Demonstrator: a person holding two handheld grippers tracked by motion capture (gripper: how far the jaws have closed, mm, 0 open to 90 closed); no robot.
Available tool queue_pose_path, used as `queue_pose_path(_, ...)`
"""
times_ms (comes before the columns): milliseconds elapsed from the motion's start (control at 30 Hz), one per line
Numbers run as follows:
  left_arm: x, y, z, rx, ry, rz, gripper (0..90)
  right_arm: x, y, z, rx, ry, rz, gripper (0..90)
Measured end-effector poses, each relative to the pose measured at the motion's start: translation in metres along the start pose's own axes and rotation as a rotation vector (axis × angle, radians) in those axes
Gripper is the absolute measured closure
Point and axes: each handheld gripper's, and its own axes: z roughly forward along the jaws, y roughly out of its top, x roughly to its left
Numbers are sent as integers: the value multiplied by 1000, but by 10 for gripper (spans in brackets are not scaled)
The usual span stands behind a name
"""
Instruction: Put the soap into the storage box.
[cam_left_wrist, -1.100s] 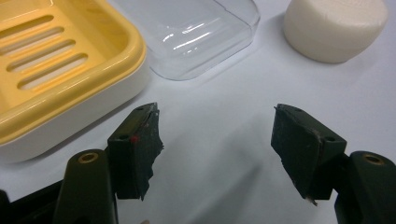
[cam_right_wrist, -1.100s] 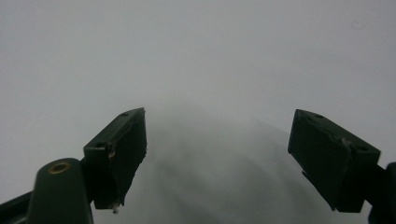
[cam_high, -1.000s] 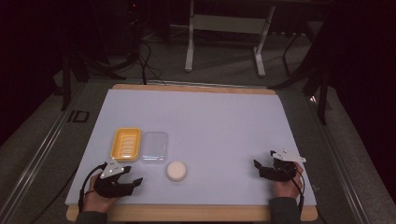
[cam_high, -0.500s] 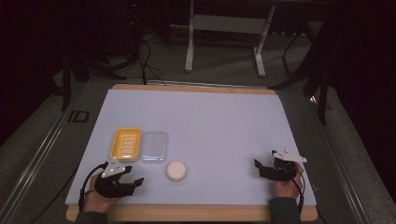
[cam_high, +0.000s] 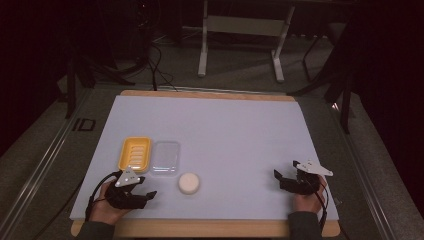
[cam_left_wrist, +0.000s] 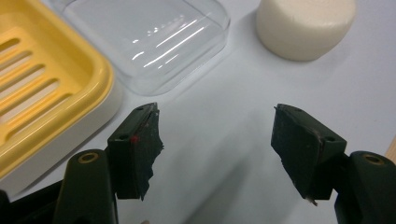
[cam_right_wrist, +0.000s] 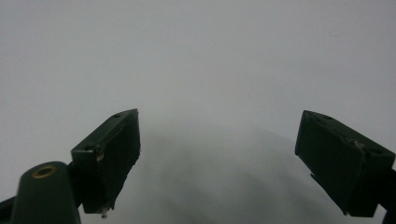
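Nothing is gripped yet: left gripper (cam_left_wrist: 215, 140) jaws spread short of the soap (cam_left_wrist: 306, 28), clear lid (cam_left_wrist: 149, 37) and yellow dish (cam_left_wrist: 46, 88); right gripper (cam_right_wrist: 219, 158) jaws spread over bare table (cam_right_wrist: 196, 56).

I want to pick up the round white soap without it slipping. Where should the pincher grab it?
Grip the round soap bar across its curved side wall, coming down from above with the open left gripper. It lies flat, clear of the lid.

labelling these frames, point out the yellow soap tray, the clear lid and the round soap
yellow soap tray (cam_high: 135, 153), high view, on its slatted floor
clear lid (cam_left_wrist: 149, 37), left gripper view, on its flat top where the glare streaks are
round soap (cam_high: 189, 182), high view, on its top face
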Motion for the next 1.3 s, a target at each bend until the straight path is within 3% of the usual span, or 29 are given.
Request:
queue_pose_path(533, 3, 24, 0, 63, -19, 64, 333, 0, 0, 1, 12, 7, -7, 148)
queue_pose_path(1000, 8, 29, 4, 103, -33, 95, 332, 0, 0, 0, 3, 5, -11, 147)
queue_pose_path(1300, 8, 46, 2, 88, -86, 134, 331, 1, 0, 0, -5, 4, -14, 147)
